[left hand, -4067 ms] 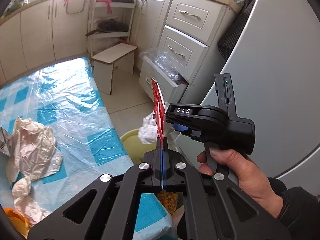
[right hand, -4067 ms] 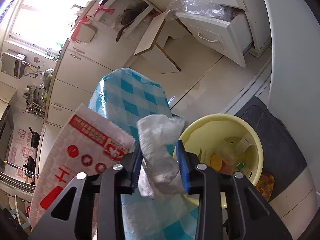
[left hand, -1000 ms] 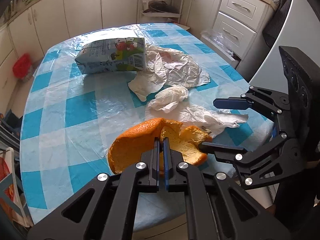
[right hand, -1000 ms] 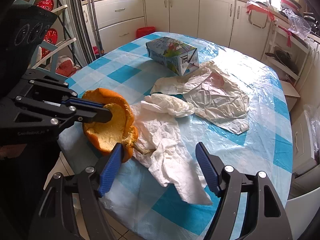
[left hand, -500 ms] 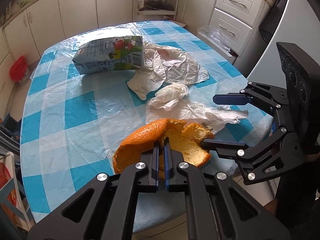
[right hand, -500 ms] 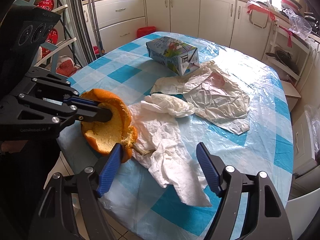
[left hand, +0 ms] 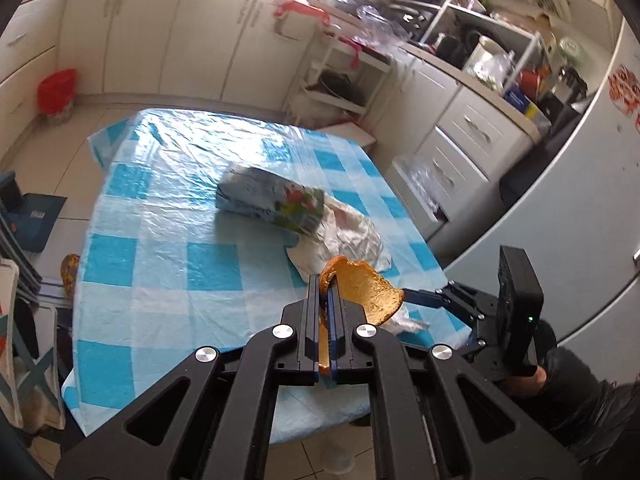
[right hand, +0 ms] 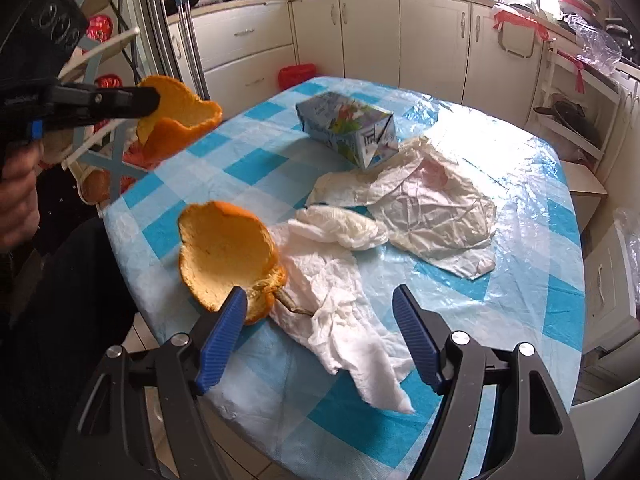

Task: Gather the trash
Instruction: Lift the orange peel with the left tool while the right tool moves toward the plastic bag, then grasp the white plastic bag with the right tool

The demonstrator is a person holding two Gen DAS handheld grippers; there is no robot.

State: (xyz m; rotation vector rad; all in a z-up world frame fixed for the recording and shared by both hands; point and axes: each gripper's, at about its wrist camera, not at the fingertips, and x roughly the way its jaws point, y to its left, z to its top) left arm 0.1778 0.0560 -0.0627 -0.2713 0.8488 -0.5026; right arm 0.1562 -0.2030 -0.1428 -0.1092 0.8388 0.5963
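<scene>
My left gripper (left hand: 325,286) is shut on a piece of orange peel (left hand: 362,288) and holds it in the air above the table's near edge. The right wrist view shows that gripper (right hand: 148,101) at the upper left, with the peel (right hand: 180,124) hanging from it. A second, cup-shaped orange peel (right hand: 224,254) lies on the checked table (right hand: 520,280). My right gripper (right hand: 318,300) stands open over a white tissue (right hand: 340,320), its left fingertip beside the lying peel. Further back lie a tissue wad (right hand: 340,226), crumpled paper (right hand: 432,208) and a juice carton (right hand: 348,128).
A red bin (right hand: 297,74) stands on the floor beyond the table. Cupboards and drawers (left hand: 452,152) run along the walls, and a grey fridge (left hand: 580,208) is at the right. A low stool (right hand: 588,184) stands by the table's far right end.
The left gripper has risen and swung away with one piece of peel. The other piece stayed on the table. The right gripper has kept still and open.
</scene>
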